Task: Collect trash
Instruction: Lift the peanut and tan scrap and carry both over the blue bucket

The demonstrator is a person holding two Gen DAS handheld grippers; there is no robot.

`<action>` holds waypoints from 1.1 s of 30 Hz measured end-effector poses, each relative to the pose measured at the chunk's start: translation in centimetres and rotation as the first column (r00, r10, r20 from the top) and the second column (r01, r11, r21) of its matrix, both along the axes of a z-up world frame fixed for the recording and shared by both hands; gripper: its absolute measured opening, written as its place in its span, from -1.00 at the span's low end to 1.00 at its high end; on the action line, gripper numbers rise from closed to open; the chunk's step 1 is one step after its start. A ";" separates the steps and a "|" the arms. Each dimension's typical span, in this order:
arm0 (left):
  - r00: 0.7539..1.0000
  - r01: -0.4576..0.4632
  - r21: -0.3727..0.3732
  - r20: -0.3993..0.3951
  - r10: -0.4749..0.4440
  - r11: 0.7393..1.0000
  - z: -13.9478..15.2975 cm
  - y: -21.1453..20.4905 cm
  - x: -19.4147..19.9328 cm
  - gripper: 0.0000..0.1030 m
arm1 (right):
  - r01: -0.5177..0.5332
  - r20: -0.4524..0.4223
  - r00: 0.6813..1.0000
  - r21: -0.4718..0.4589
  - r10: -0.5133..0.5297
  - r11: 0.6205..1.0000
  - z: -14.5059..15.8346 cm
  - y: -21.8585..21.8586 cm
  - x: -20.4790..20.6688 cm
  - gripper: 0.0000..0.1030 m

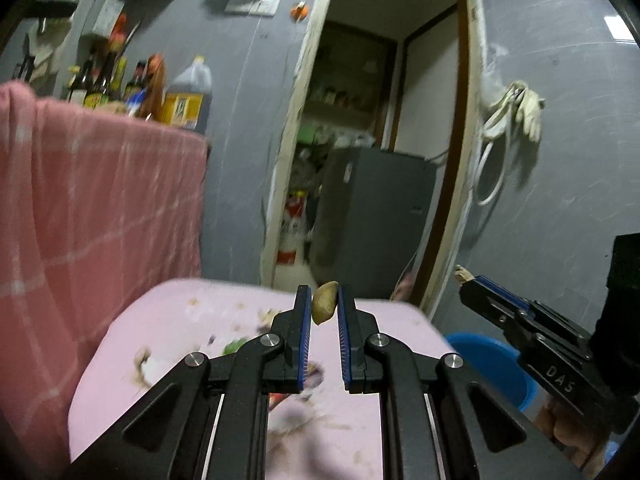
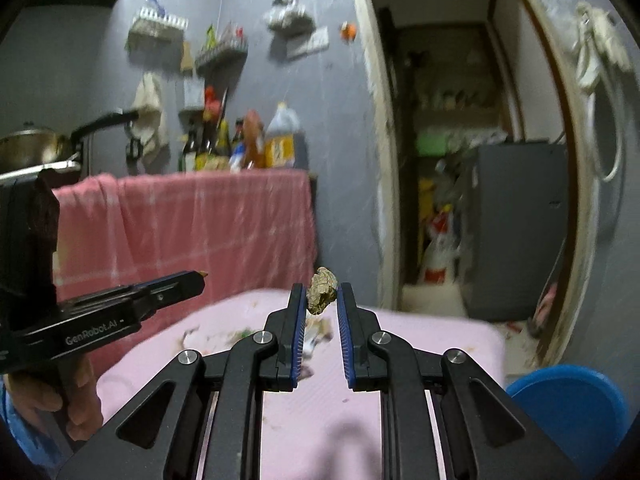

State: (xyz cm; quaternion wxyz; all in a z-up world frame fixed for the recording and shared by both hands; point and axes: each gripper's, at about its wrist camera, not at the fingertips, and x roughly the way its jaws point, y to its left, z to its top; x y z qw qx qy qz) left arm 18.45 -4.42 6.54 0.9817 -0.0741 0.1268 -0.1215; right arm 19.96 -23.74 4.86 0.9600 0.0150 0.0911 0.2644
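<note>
Grey kitchen walls and an open doorway fill the background, with a pink-draped counter off to one side. Below both tools lies a pink table top (image 1: 168, 320) still littered with food scraps (image 2: 248, 334). The left gripper (image 1: 324, 306) is narrowed onto a smooth yellowish scrap (image 1: 323, 303) pinched at its fingertips, lifted clear of the table. The right gripper (image 2: 321, 294) likewise clamps a wrinkled brown scrap (image 2: 321, 290) between its tips. A blue bin (image 2: 572, 404) sits low beside the right tool, past the table's edge. Judging by this, two pieces are picked up but not yet dropped, and more litter remains.
</note>
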 end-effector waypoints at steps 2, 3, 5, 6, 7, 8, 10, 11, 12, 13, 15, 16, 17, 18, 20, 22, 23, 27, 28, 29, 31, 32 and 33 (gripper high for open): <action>1.000 0.013 -0.006 0.025 -0.013 1.000 0.5 -1.0 0.0 -0.80 | 0.027 0.034 0.999 0.011 -0.027 1.000 0.8 -1.0 -0.6 -0.74; 0.999 0.026 -0.009 0.038 -0.025 1.000 0.9 -1.6 0.0 -0.80 | 0.047 0.055 0.997 0.014 -0.048 0.999 1.2 -1.5 -1.0 -0.74; 0.997 0.049 -0.010 0.057 -0.048 0.999 1.3 -3.0 0.2 -0.80 | 0.084 0.090 0.992 0.016 -0.085 0.996 2.0 -2.6 -1.6 -0.74; 0.996 0.062 -0.008 0.066 -0.061 0.998 1.6 -3.5 0.3 -0.80 | 0.107 0.108 0.988 0.019 -0.108 0.994 2.4 -3.2 -1.9 -0.74; 0.995 0.071 -0.004 0.076 -0.071 0.997 1.9 -4.3 0.3 -0.80 | 0.127 0.121 0.984 0.024 -0.129 0.992 2.6 -3.9 -2.2 -0.74; 0.993 0.082 -0.001 0.087 -0.081 0.997 2.1 -4.8 0.4 -0.80 | 0.144 0.130 0.981 0.029 -0.146 0.989 2.8 -4.4 -2.4 -0.74; 0.988 0.106 0.009 0.115 -0.106 0.994 2.5 -6.2 0.1 -0.80 | 0.189 0.147 0.970 0.036 -0.192 0.981 3.1 -5.6 -2.7 -0.74; 0.984 0.120 0.014 0.130 -0.120 0.993 2.8 -7.1 0.1 -0.80 | 0.206 0.152 0.966 0.037 -0.209 0.978 3.2 -6.0 -2.8 -0.74; 0.982 0.130 0.016 0.138 -0.131 0.991 2.9 -7.8 0.1 -0.80 | 0.223 0.155 0.961 0.040 -0.227 0.974 3.2 -6.6 -2.9 -0.74; 0.979 0.141 0.017 0.143 -0.142 0.990 3.1 -8.5 0.2 -0.80 | 0.242 0.155 0.957 0.046 -0.246 0.969 3.3 -7.4 -2.9 -0.73; 0.975 0.169 0.015 0.147 -0.169 0.986 3.4 -10.0 0.6 -0.80 | 0.262 0.149 0.952 0.062 -0.268 0.963 3.2 -8.7 -3.0 -0.73; 0.972 0.180 0.015 0.148 -0.180 0.984 3.4 -10.6 0.7 -0.80 | 0.279 0.145 0.947 0.072 -0.287 0.958 3.2 -9.5 -3.0 -0.73; 0.969 0.193 0.017 0.151 -0.193 0.981 3.4 -11.6 0.9 -0.80 | 0.289 0.142 0.944 0.078 -0.297 0.954 3.1 -10.1 -3.1 -0.73; 0.967 0.203 0.017 0.154 -0.204 0.979 3.4 -12.2 1.1 -0.80 | 0.305 0.137 0.939 0.086 -0.315 0.948 3.0 -10.8 -3.1 -0.73; 0.963 0.224 0.015 0.151 -0.224 0.974 3.3 -13.5 1.4 -0.80 | 0.335 0.129 0.929 0.100 -0.346 0.937 2.8 -12.0 -3.2 -0.73; 0.958 0.249 0.011 0.144 -0.248 0.968 3.1 -15.0 2.0 -0.80 | 0.371 0.118 0.917 0.108 -0.382 0.922 2.6 -13.5 -3.2 -0.73; 0.956 0.258 0.010 0.141 -0.257 0.966 3.0 -15.6 2.2 -0.80 | 0.384 0.113 0.912 0.110 -0.395 0.917 2.5 -14.0 -3.2 -0.73; 0.947 0.297 0.011 0.124 -0.296 0.955 2.3 -18.6 3.2 -0.80 | 0.441 0.082 0.889 0.113 -0.451 0.890 1.6 -16.9 -3.3 -0.73; 0.945 0.305 0.016 0.119 -0.305 0.952 2.0 -19.2 3.4 -0.80 | 0.454 0.074 0.883 0.112 -0.463 0.884 1.4 -17.5 -3.3 -0.73; 0.943 0.313 0.021 0.111 -0.313 0.950 1.8 -19.8 3.7 -0.80 | 0.466 0.063 0.878 0.115 -0.475 0.877 1.1 -18.1 -3.3 -0.73; 0.941 0.325 0.025 0.088 -0.326 0.945 1.1 -21.1 4.3 -0.80 | 0.484 0.036 0.870 0.125 -0.491 0.866 0.5 -19.3 -3.1 -0.73; 0.940 0.333 0.023 0.071 -0.334 0.943 0.8 -21.7 4.7 -0.80 | 0.493 0.022 0.866 0.128 -0.500 0.860 0.3 -19.9 -3.1 -0.73; 0.939 0.338 0.021 0.057 -0.339 0.941 0.4 -22.2 5.0 -0.80 | 0.503 0.009 0.861 0.131 -0.508 0.854 0.0 -20.5 -3.0 -0.73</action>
